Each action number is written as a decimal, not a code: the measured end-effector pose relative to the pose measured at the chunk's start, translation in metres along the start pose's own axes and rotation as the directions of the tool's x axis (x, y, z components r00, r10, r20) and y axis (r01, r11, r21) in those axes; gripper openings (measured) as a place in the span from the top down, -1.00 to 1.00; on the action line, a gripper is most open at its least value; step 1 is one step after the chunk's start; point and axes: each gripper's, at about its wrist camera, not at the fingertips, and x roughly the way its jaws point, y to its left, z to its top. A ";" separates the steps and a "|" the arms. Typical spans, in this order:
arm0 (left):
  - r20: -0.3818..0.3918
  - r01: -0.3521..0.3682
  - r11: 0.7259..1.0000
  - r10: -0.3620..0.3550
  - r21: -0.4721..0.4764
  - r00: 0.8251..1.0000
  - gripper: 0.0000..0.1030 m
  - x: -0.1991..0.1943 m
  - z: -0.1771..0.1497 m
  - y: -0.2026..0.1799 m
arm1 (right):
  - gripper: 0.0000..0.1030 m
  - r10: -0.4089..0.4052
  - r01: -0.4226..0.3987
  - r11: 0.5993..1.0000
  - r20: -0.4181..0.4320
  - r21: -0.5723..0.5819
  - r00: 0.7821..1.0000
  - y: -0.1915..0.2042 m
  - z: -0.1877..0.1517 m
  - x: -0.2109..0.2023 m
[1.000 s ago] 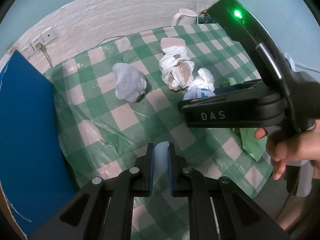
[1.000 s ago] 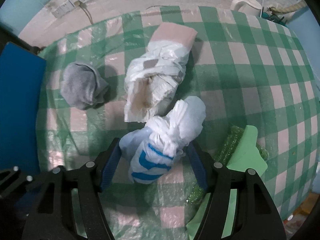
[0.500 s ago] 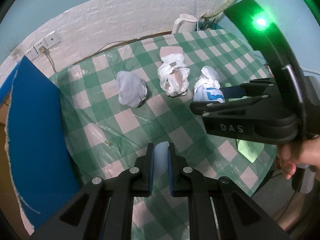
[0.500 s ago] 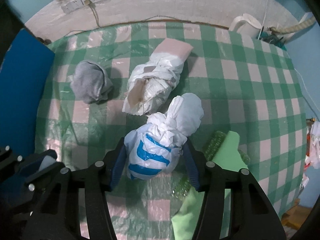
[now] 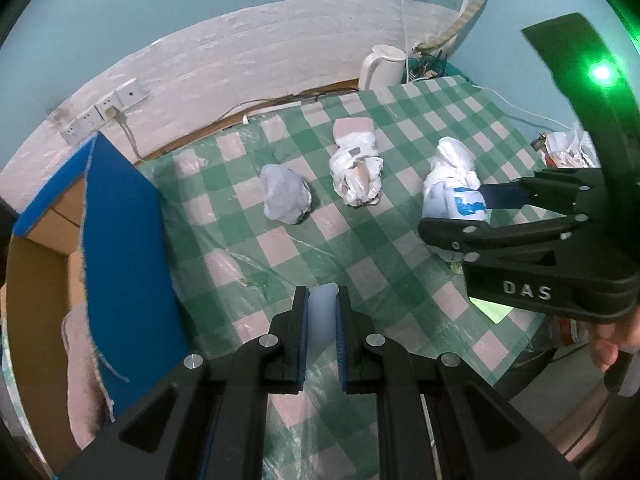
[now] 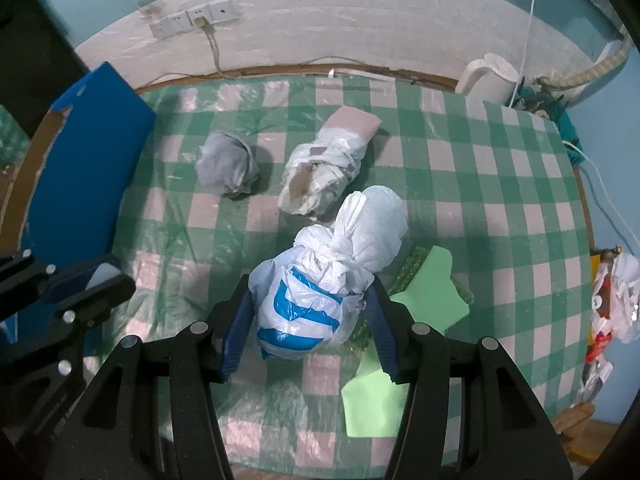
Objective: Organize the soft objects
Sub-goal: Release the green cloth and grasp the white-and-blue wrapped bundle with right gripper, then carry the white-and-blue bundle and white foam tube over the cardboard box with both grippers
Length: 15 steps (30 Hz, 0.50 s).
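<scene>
Both grippers sit higher over the table than a second ago, so more of the green-and-white checked tablecloth (image 6: 460,184) and the wall behind it shows in each view. Right gripper (image 6: 310,308) went from loosely straddling the knotted white plastic bag with blue print (image 6: 316,280) to clamping it; jaws closed in early in that second, no change in the last half. Both blue pads press into the bag's sides and it looks lifted off the cloth. From the left wrist view the same bag (image 5: 454,196) sits at the tip of the right gripper, right of centre.

Left gripper (image 5: 323,320) closed tight on a thin pale-blue translucent soft piece (image 5: 322,314), upright between the pads, tip poking out past them.

On the cloth: grey balled-up sock (image 6: 228,166) at far left, crumpled white plastic bundle wrapped around a pink-brown pad (image 6: 324,172) just right of it, apart from it. Light-green flat foam sheet (image 6: 426,284) on green bubble wrap (image 6: 412,264) lies near right, under and beside the held bag. Blue-faced cardboard box flap (image 6: 84,172) stands at the left table edge. White electric kettle (image 6: 486,80) at far right corner, white wall sockets (image 6: 192,22) on the back wall. A person's fingers (image 5: 610,344) show on the right gripper's handle.
</scene>
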 end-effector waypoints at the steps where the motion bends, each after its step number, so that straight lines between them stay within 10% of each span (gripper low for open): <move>1: 0.004 -0.005 1.000 0.005 -0.001 1.000 0.78 -0.003 0.000 0.000 | -0.05 0.003 -0.003 1.000 0.007 -0.005 1.000 0.001 0.000 -0.004; 15: 0.079 -0.040 0.998 0.045 -0.057 0.996 0.78 -0.046 0.002 0.017 | -0.05 0.036 -0.030 0.997 0.087 -0.071 0.996 0.025 -0.003 -0.053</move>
